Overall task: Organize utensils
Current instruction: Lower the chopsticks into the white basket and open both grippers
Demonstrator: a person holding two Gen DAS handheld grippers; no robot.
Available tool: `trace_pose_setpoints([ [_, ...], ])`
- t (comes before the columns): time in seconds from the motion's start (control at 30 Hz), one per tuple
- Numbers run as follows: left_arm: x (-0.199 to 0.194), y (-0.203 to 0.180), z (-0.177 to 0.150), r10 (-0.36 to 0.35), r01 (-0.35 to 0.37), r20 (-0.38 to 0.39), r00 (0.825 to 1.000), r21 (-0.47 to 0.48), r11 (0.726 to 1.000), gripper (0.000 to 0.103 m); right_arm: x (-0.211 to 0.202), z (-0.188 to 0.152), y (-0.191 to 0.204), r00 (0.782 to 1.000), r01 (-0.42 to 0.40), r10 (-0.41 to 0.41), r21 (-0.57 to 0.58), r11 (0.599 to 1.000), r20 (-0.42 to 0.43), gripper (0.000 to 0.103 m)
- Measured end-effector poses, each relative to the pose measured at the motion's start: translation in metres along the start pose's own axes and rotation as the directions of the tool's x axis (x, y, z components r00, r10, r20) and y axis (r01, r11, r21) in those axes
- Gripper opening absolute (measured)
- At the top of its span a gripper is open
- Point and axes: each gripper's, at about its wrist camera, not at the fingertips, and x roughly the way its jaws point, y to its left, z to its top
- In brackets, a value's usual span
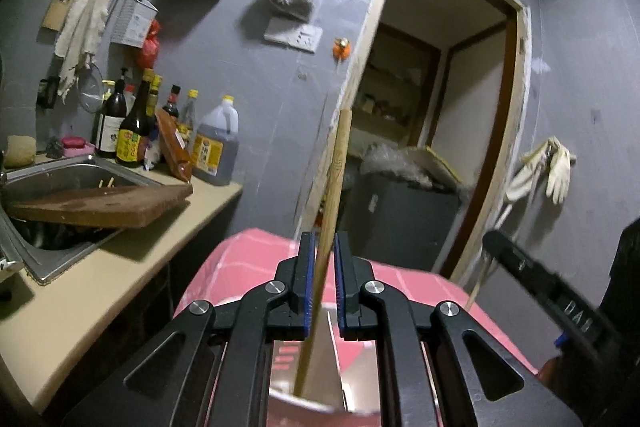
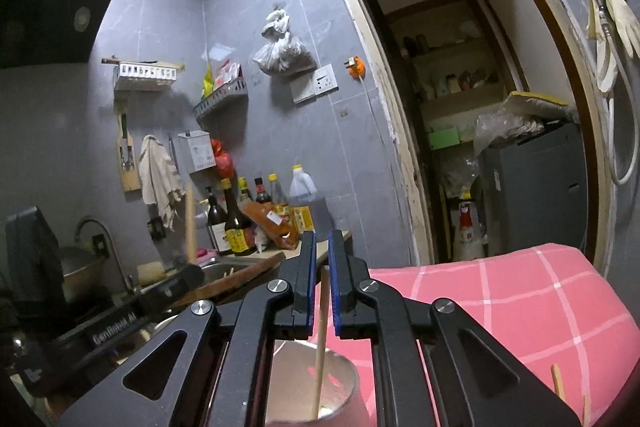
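Left wrist view: the left tongs stand nearly closed, blue pads on either side of one wooden chopstick that rises between them, its lower end in a metal cup just below. Whether the pads press the stick I cannot tell; a sliver of gap shows on each side. At the right edge the other tool bears the blurred letters "DAS".

Right wrist view: the right tongs are likewise nearly closed around a second, paler chopstick that stands in the same kind of cup; the grip itself is not clear. At the near right edge, one more stick end pokes up. The left tool on the near left reads "GenRobot.AI".

Both cups sit over a pink checked cloth. On the far left table a wooden cutting board lies across the sink. Behind stand about seven bottles with yellow labels, their writing too small to read, plus one large jug. A pair of pale gloves hangs on the right wall.
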Motion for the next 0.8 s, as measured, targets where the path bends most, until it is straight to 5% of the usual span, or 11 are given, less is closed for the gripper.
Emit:
trace_pose_setpoints([
  [0.13,-0.003,-0.007,-0.002,-0.013,0.013,-0.021,1.000,0.008,1.000,0.011,-0.008,0.003,-0.001,1.000,0.004,-0.004,0.000,1.000,-0.013,0.021],
  [0.3,-0.015,-0.015,0.001,-0.034,0.034,-0.025,0.999,-0.003,0.999,0.025,-0.024,0.012,-0.004,1.000,0.021,-0.021,0.000,1.000,-0.004,0.025],
  [0.37,-0.021,-0.021,0.005,-0.037,0.037,-0.024,0.999,0.009,0.999,0.030,-0.034,0.016,-0.007,0.999,0.035,-0.035,0.000,0.999,0.007,0.040],
  [0.43,-0.027,-0.029,0.008,-0.034,0.034,-0.016,0.999,0.020,0.999,0.047,-0.048,0.022,-0.011,0.998,0.058,-0.058,-0.002,0.998,0.023,0.052],
  [0.57,-0.038,-0.047,0.012,-0.046,0.047,-0.015,0.999,0.045,0.998,0.057,-0.073,0.031,-0.018,0.994,0.107,-0.106,-0.018,0.994,0.029,0.067],
  [0.7,-0.050,-0.065,0.008,-0.063,0.064,-0.014,0.998,0.064,0.996,0.082,-0.104,0.038,-0.028,0.987,0.157,-0.156,-0.039,0.987,0.027,0.081],
  [0.8,-0.056,-0.078,0.003,-0.081,0.082,-0.022,0.996,0.081,0.993,0.089,-0.123,0.040,-0.034,0.981,0.191,-0.191,-0.051,0.980,0.021,0.096],
])
